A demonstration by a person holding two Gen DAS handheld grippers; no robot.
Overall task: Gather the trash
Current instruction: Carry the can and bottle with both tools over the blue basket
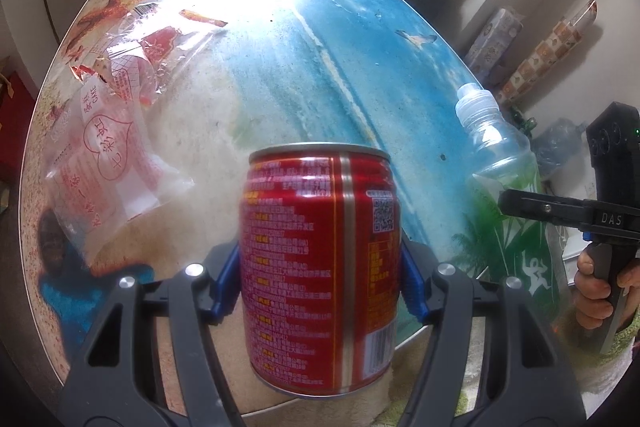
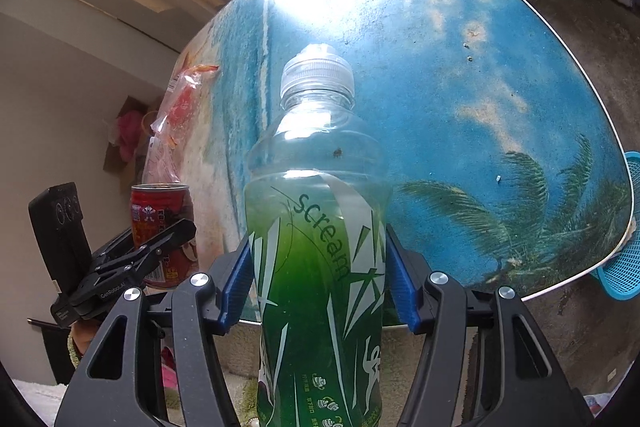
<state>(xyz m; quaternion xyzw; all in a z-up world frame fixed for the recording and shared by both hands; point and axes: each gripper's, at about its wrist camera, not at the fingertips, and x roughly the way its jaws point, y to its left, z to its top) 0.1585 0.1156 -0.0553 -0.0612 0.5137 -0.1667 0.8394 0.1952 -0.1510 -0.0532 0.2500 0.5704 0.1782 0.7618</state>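
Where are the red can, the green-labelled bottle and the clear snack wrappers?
red can [image 1: 320, 267], left wrist view, middle of its printed side.
green-labelled bottle [image 2: 316, 267], right wrist view, on the label.
clear snack wrappers [image 1: 116, 131], left wrist view, heart-printed panel.

Both tools were built alike. The left gripper [image 1: 320, 283] had black plastic arms with cut-out slots, round silver screw heads at the joints, and ribbed blue pads [image 1: 228, 283] on its fingers. The right gripper [image 2: 318, 279] showed the same black arms, silver screws and blue pads [image 2: 400, 283]. From the side, each carried a black box with round lenses on top; one bore white letters "DAS", the other "GenRobot.AI". The person's sleeve [image 1: 628, 331] was fuzzy and pale green.
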